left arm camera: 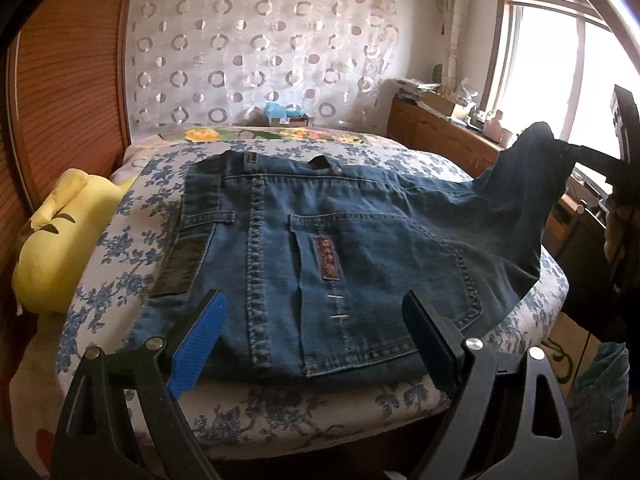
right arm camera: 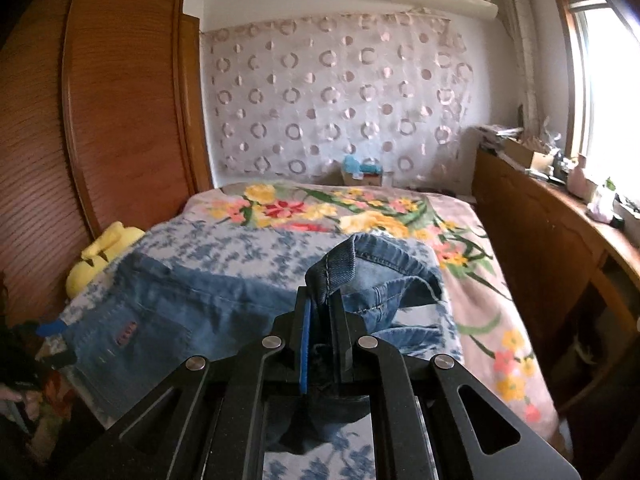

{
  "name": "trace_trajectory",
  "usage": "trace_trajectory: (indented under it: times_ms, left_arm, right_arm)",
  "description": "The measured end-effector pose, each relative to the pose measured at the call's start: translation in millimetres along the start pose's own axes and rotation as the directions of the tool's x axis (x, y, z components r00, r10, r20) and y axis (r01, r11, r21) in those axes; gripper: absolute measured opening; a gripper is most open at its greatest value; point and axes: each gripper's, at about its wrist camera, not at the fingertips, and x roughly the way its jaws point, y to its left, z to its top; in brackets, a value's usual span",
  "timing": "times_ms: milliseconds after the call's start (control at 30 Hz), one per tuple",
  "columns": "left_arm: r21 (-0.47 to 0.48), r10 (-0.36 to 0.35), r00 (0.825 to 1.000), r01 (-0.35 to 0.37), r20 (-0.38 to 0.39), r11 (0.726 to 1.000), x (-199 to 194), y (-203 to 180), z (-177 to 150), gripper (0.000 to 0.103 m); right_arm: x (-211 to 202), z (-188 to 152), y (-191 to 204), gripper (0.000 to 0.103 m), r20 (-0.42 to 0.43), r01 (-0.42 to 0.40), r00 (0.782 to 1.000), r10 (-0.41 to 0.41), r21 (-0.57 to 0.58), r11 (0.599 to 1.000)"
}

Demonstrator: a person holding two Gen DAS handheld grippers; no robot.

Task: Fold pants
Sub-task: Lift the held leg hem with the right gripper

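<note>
Blue jeans [left arm camera: 360,216] lie across the bed, back pocket up, on a blue-flowered sheet [left arm camera: 132,240]. My left gripper [left arm camera: 312,300] hovers open just above the seat of the jeans near the bed's front edge, its blue pad [left arm camera: 200,344] and its black finger standing wide apart with nothing between them. My right gripper [right arm camera: 320,296] is shut on the hem end of a jeans leg [right arm camera: 340,264], lifted off the bed. In the left wrist view that raised leg [left arm camera: 528,168] hangs at the far right from the dark right gripper [left arm camera: 588,156].
A yellow plush toy [left arm camera: 60,240] sits at the bed's left side against a wooden wardrobe [left arm camera: 72,80]. A flowered blanket [right arm camera: 360,216] covers the far half of the bed. A box [left arm camera: 288,118] stands by the wall. A cluttered wooden cabinet [right arm camera: 540,232] runs under the window.
</note>
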Motion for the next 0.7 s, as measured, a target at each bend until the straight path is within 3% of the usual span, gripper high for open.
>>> trace_trajectory:
  times_ms: [167, 300, 433, 667, 700]
  left_arm:
    - [-0.016, 0.003, 1.000, -0.003, -0.001, 1.000, -1, 6, -1, 0.090]
    - [-0.007, 0.004, 1.000, -0.004, 0.002, 1.000, -1, 6, -1, 0.090]
    - [-0.006, 0.010, 1.000, -0.010, -0.002, 1.000, 2, 10, 0, 0.090]
    - [-0.004, 0.013, 1.000, -0.013, -0.009, 1.000, 2, 8, -1, 0.090]
    - [-0.001, 0.015, 1.000, -0.015, -0.011, 1.000, 3, 8, -1, 0.090]
  right_arm:
    - [3, 1, 6, 0.008, -0.005, 0.024, 1.000, -0.024, -0.038, 0.999]
    - [13, -11, -9, 0.008, -0.063, 0.049, 0.997, -0.049, -0.006, 0.999]
    - [27, -30, -32, 0.024, -0.150, 0.104, 0.984, -0.099, 0.024, 0.994]
    - [43, -51, -60, 0.023, -0.220, 0.123, 0.970, -0.102, 0.083, 0.989]
    - [44, -52, -60, 0.013, -0.223, 0.115, 0.970, -0.093, 0.085, 0.990]
